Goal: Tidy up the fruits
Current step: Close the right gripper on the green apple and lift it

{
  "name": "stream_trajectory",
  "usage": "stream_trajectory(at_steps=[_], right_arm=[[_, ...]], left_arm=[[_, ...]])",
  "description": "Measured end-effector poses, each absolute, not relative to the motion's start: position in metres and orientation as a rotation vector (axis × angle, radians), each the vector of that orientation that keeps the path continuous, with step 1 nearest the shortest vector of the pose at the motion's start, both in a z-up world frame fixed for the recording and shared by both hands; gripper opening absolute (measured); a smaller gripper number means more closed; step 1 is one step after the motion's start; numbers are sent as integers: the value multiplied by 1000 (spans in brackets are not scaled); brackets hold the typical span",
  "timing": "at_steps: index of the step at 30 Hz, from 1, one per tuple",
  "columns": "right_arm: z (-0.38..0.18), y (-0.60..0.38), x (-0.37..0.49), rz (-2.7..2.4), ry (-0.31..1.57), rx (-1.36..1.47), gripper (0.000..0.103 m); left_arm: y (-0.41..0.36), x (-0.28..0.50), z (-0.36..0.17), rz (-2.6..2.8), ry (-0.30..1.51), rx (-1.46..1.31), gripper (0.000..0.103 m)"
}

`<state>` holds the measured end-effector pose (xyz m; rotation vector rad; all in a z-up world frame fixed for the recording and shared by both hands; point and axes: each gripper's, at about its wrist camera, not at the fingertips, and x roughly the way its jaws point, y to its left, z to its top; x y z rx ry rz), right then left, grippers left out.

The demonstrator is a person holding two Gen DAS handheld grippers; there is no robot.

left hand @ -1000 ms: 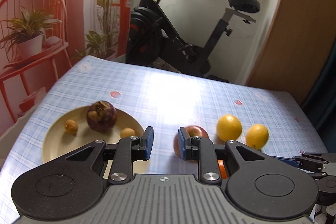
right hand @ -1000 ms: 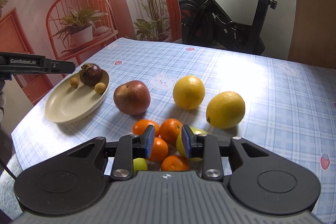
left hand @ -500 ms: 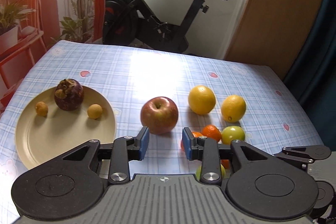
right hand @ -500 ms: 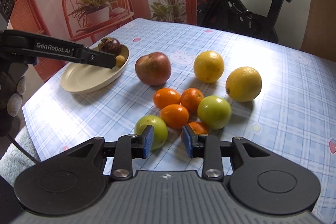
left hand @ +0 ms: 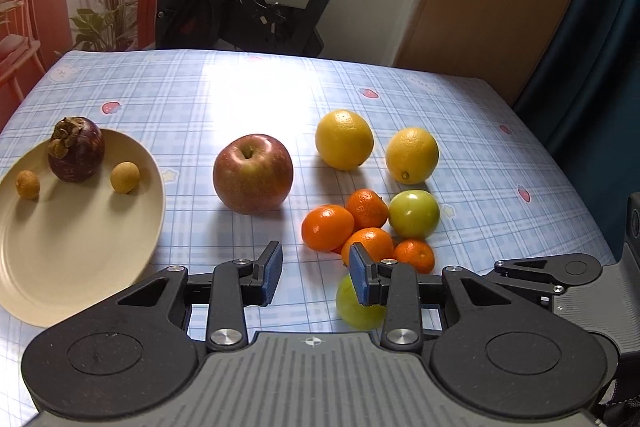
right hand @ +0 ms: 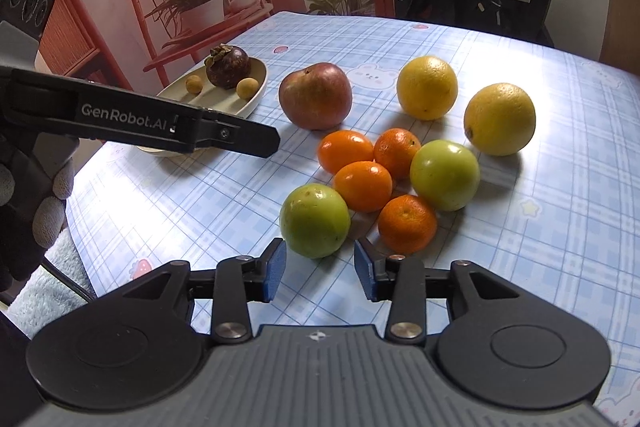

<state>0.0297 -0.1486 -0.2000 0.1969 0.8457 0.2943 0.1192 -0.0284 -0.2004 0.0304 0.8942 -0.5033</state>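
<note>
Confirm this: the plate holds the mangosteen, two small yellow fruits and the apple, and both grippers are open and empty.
Not quite. The apple sits on the tablecloth beside the plate, as the left wrist view shows. The rest stands: mangosteen and two small yellow fruits on it, left gripper and right gripper open and empty.

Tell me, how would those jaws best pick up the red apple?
Grip the apple across its widest middle, probably coming down from above: it sits upright, stem dimple up, with bare tablecloth on both sides, so open jaws could straddle it without bumping the plate or tangerines.
</note>
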Motion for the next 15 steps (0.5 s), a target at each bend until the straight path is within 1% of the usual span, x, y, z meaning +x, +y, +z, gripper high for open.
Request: stream_trajectory(at_steps=[7,15], right_arm=[[-204,-150,40,306,854,223,42],[-207,-146,46,311,866,224,46]], left_arm=[[-42,123,-208,-547,934,49,39],[-51,125,-214,-600,972,63,39]])
